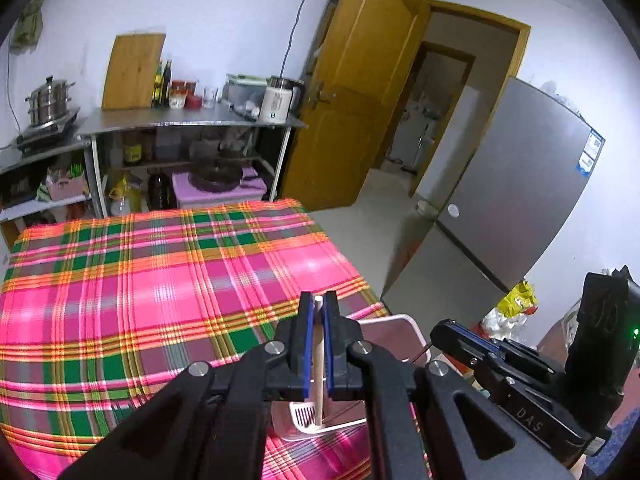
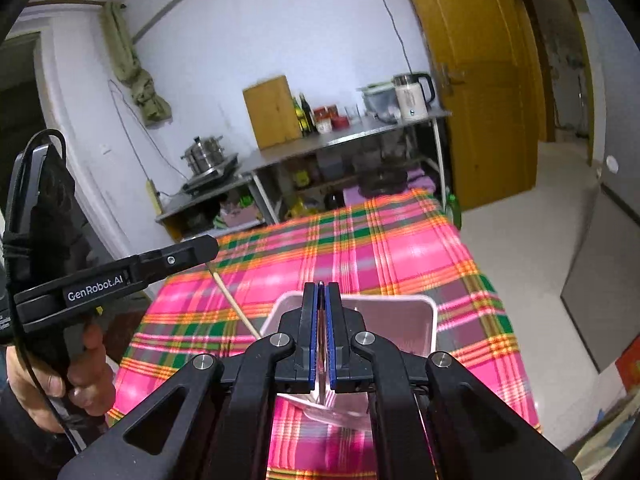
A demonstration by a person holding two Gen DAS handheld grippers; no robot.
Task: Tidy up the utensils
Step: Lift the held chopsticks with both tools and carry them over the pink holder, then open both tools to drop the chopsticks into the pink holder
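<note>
My left gripper (image 1: 318, 299) is shut on the pale wooden handle of a slotted spatula (image 1: 318, 360). Its white slotted head (image 1: 303, 416) hangs below the fingers. Under it stands a white-rimmed rectangular bin (image 1: 404, 317) on the near right part of the plaid table. My right gripper (image 2: 321, 286) is shut on a thin metal utensil (image 2: 321, 376), whose shiny lower end (image 2: 316, 404) dips over the bin (image 2: 400, 299). The right wrist view shows the left gripper (image 2: 208, 248) at the left with the wooden handle (image 2: 234, 304) slanting down toward the bin. The right gripper (image 1: 452, 328) appears at the right of the left wrist view.
A pink, green and orange plaid cloth (image 1: 160, 288) covers the table. Behind it stand metal shelves (image 1: 192, 122) with a kettle (image 1: 278, 98), bottles and a cutting board (image 1: 134, 72), and a steel pot (image 1: 50, 100). A wooden door (image 1: 352, 92) and a grey fridge (image 1: 512, 184) are on the right. A hand (image 2: 80, 364) holds the left gripper's grip.
</note>
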